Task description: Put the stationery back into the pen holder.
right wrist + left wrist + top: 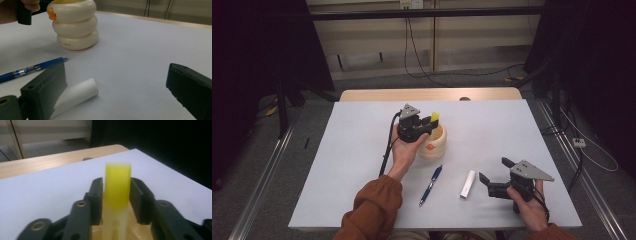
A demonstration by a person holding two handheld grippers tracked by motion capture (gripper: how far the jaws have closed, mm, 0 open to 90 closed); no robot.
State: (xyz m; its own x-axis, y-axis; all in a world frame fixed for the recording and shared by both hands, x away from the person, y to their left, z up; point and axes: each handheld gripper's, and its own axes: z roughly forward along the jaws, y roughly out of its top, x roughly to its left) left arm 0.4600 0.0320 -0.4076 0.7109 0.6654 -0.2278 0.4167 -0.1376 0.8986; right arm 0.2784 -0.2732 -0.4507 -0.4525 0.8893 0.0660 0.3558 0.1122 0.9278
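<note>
Over holder [434, 142] near table [352, 150] middle, yellow marker [117, 186] clamped by left gripper [116, 200], half lowered. Pen [430, 185], white tube [468, 184] left near front edge; right gripper [494, 175] open, empty.

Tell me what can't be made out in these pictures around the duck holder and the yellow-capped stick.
- Yellow-capped stick: blurred in the left gripper view; its orange print is unreadable.
- Its lower end: hidden inside the duck holder.
- Holder's small print: too small in the right gripper view.
- White tube: its near end sits behind the right gripper jaw.
- Blue pen: cut off by the frame edge.
</note>
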